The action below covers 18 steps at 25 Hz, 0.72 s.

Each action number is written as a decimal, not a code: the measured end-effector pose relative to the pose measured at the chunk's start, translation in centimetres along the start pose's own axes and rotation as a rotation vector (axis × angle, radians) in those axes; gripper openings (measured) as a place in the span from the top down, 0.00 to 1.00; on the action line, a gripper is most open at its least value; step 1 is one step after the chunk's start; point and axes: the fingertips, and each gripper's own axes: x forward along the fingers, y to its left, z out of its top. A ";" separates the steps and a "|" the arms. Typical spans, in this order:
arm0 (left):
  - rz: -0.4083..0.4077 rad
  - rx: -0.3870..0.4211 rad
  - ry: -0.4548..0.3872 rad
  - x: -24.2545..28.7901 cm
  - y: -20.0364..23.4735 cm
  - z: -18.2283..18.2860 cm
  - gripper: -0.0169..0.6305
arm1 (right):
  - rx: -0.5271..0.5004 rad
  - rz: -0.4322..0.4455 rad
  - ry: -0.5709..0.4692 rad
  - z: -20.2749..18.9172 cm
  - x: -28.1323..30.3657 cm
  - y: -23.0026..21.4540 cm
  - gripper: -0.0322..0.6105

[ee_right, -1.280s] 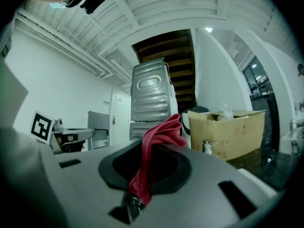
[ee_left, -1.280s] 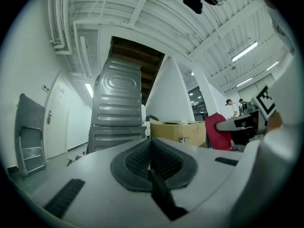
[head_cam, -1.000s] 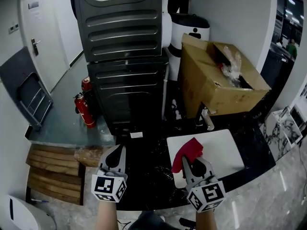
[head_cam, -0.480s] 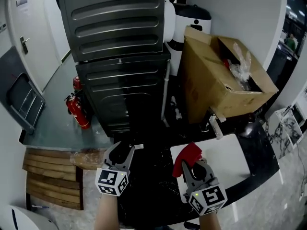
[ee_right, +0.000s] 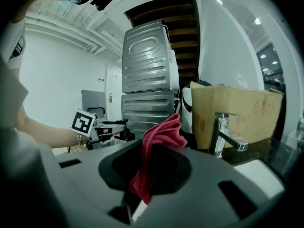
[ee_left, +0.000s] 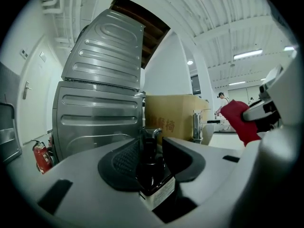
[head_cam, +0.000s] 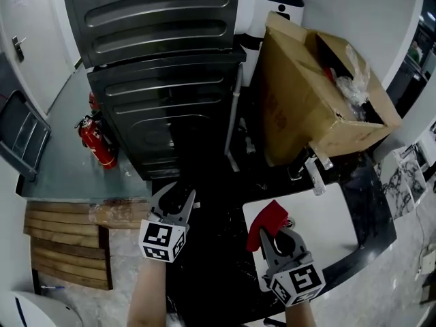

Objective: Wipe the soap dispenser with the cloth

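Observation:
The soap dispenser (ee_left: 151,167), a dark pump bottle with a white label, stands between the jaws of my left gripper (ee_left: 152,153). Those jaws are closing around it, and I see no firm press from the pads. In the head view the left gripper (head_cam: 178,199) reaches over the black counter, where the bottle is lost in the dark. My right gripper (head_cam: 276,231) is shut on the red cloth (head_cam: 267,220), which bunches up out of the jaws (ee_right: 159,146) over the white sink's (head_cam: 327,213) left edge. The cloth (ee_left: 240,120) also shows at the right of the left gripper view.
A chrome faucet (head_cam: 315,172) stands behind the sink, with an open cardboard box (head_cam: 306,94) behind it. Stacked grey machines (head_cam: 163,67) rise behind the counter. A red fire extinguisher (head_cam: 95,142) sits on the floor at the left, beside wooden slats (head_cam: 65,247).
My left gripper has moved forward and down over the black counter, and its jaws have gone from shut to apart. The right gripper has shifted slightly forward, still holding the cloth.

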 end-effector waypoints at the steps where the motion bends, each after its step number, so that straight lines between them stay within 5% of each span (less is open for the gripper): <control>1: 0.001 0.002 -0.005 0.3 0.2 0.0 0.73 | 0.000 0.001 0.005 -0.2 0.2 0.0 0.87; 6: -0.011 0.048 -0.036 0.8 0.1 0.3 0.82 | 0.005 0.002 0.026 -0.8 0.7 0.2 0.87; 18: -0.054 0.066 -0.043 -0.2 -1.8 2.3 0.83 | 0.002 0.003 -0.003 0.2 -0.1 0.9 0.87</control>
